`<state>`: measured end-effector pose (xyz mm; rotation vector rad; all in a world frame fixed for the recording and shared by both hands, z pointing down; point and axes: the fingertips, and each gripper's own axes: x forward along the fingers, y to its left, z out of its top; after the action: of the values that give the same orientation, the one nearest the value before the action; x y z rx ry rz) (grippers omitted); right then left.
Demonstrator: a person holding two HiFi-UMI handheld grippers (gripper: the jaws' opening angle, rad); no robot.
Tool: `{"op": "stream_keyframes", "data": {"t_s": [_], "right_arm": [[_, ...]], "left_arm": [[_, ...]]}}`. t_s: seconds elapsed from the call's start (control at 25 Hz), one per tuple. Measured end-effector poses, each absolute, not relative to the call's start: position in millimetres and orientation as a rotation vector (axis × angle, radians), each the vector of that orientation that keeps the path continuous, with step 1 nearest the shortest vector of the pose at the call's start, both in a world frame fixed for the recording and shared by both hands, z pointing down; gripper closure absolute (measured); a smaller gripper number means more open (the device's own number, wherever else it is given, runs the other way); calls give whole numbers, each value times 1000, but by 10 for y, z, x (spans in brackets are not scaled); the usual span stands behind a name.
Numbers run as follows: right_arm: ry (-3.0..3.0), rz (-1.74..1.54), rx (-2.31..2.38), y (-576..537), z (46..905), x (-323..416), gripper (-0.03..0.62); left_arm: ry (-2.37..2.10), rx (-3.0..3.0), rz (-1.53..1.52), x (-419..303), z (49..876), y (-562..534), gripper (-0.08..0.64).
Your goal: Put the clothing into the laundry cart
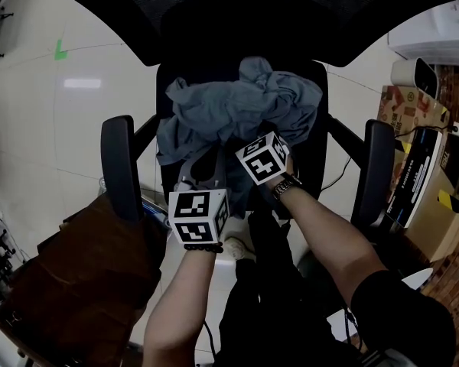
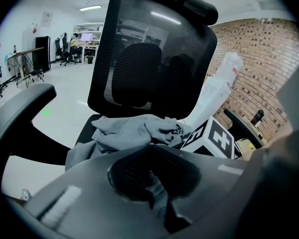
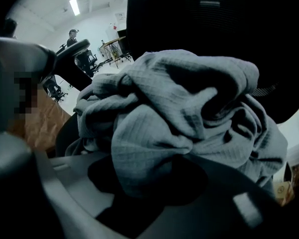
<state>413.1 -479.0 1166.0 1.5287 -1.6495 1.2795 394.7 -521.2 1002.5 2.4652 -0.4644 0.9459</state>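
Clothing (image 1: 237,109) on chair (image 1: 121,167): only gripper views show right gripper (image 3: 139,183), seemingly left gripper (image 2: 157,183), clenched on it

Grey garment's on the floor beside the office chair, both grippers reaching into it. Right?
Not the floor. The head view shows the grey garment bunched on the seat of the office chair. The left gripper and right gripper do reach into it.
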Motion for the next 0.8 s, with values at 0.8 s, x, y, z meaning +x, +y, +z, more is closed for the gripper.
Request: {"op": "stream_keyframes", "data": {"t_s": [0.8], "right_arm": [[-1746, 1203, 1680, -4663, 10270, 3898, 463]], "left_arm": [[-545, 2559, 832, 3623, 8840, -5296, 557]]}}
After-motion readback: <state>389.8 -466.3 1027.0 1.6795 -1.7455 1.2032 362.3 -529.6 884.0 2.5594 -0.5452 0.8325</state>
